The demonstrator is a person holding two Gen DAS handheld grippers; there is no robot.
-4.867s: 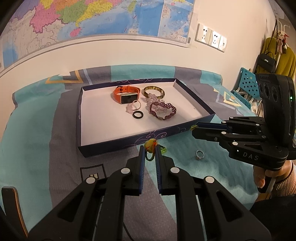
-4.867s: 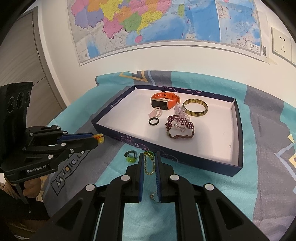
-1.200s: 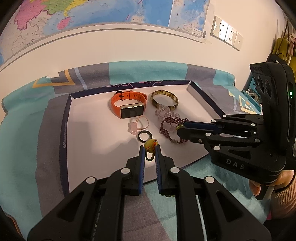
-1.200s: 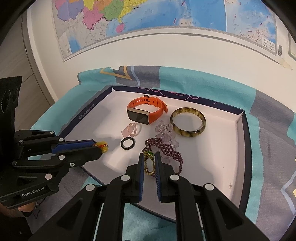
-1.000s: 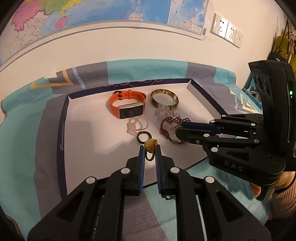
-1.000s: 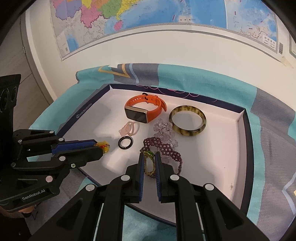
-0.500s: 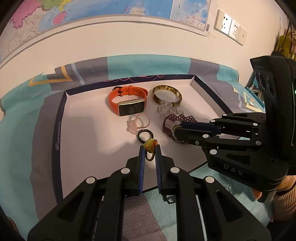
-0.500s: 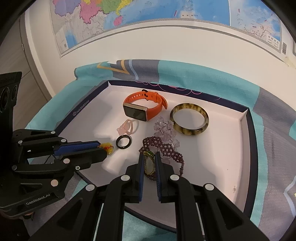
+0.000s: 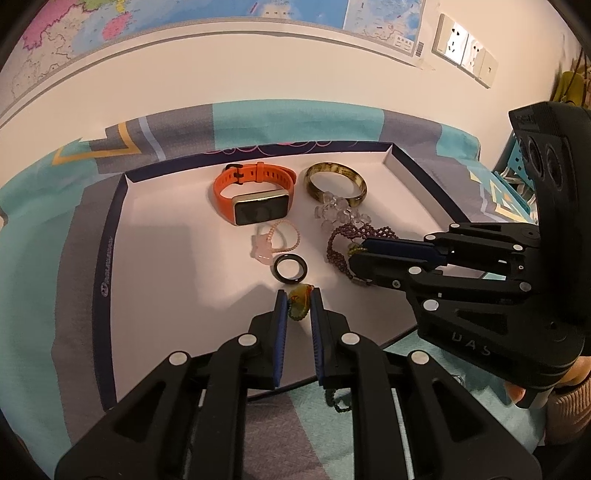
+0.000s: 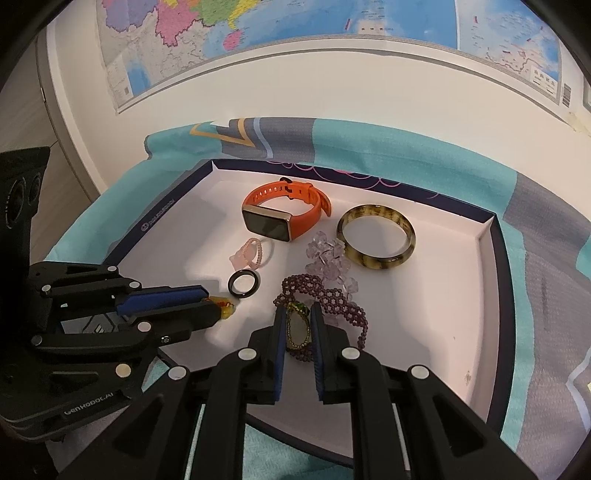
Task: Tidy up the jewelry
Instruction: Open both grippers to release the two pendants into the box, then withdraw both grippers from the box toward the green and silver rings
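Two grippers are both over the tray (image 9: 110, 236) near its front edge, left one (image 9: 297, 295) pinching a yellow charm (image 9: 300, 295) by the black ring (image 9: 291, 268), right one (image 10: 297, 314) clamped on a pendant (image 10: 297, 330) above the purple bracelet (image 10: 332, 299), so I'd lower both onto bare white floor before letting go; teal-grey cloth (image 10: 546, 258) underneath, map (image 10: 295, 29) on the wall.

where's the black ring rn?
The black ring lies flat in the tray, just ahead of the left gripper and its yellow-green charm, near the pink bead ring; purple bracelet on its right.
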